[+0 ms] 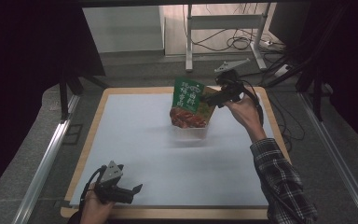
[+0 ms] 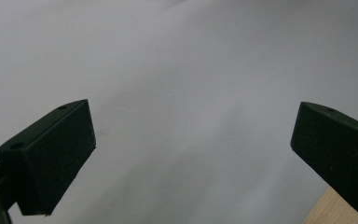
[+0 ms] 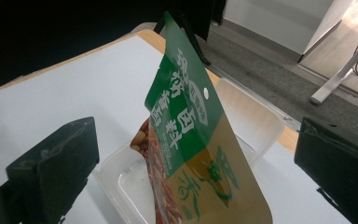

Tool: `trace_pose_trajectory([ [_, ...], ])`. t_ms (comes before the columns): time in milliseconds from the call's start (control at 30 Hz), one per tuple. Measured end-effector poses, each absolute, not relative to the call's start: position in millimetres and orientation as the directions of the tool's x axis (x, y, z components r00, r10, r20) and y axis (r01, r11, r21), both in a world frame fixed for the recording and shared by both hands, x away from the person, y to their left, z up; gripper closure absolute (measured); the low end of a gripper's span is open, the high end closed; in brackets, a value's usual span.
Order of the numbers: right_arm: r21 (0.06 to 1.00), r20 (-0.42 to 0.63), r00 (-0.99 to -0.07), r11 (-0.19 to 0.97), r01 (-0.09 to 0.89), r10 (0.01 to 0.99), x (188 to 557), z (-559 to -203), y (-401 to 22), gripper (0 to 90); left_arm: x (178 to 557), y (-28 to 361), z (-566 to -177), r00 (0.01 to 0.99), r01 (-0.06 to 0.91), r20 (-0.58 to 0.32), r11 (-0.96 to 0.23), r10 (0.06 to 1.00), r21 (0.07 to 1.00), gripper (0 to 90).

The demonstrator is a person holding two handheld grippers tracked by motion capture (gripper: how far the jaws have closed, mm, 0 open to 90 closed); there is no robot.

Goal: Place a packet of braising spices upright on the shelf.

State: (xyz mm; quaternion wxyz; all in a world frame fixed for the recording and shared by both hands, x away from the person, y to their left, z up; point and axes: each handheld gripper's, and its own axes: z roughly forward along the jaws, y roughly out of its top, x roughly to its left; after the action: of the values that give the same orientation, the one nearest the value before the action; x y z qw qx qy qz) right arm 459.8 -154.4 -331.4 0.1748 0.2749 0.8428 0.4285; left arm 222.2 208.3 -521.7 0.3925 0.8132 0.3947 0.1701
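Observation:
A green snack packet (image 1: pixel 189 102) (image 3: pixel 191 140) with red food printed on it stands tilted in a clear plastic tray (image 1: pixel 193 133) (image 3: pixel 256 121) at the far middle of the white mat (image 1: pixel 144 140). My right gripper (image 1: pixel 207 99) (image 3: pixel 196 140) is at the packet's upper right, open. The packet rises between its wide jaws and neither pad touches it. My left gripper (image 1: pixel 137 188) (image 2: pixel 193 135) rests low over the mat near the front left edge, open with nothing between its jaws.
The mat lies on a wooden board (image 1: pixel 168 213) (image 2: pixel 326 210) whose rim shows all round. Metal rails (image 1: pixel 46 158) run along both sides of the table. A desk frame (image 1: pixel 223 21) and floor cables (image 1: pixel 242 44) lie beyond the far edge.

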Motion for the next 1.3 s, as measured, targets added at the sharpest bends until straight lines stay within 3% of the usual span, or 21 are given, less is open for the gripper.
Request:
trace_pose_trajectory([
  [533, 0.85, -0.026, -0.763, 0.416, 0.323, 0.646, 447.2, -337.4, -176.8, 0.0, 222.3, 208.7, -521.7, 0.629, 0.51, -0.034, -0.379, 0.777, 0.772, 0.0],
  [1300, 0.835, -0.024, -0.767, 0.435, 0.338, 0.641, 424.5, -365.3, -190.7, 0.0, 222.2, 208.5, -521.7, 0.619, 0.511, -0.028, -0.376, 0.785, 0.773, 0.0],
])
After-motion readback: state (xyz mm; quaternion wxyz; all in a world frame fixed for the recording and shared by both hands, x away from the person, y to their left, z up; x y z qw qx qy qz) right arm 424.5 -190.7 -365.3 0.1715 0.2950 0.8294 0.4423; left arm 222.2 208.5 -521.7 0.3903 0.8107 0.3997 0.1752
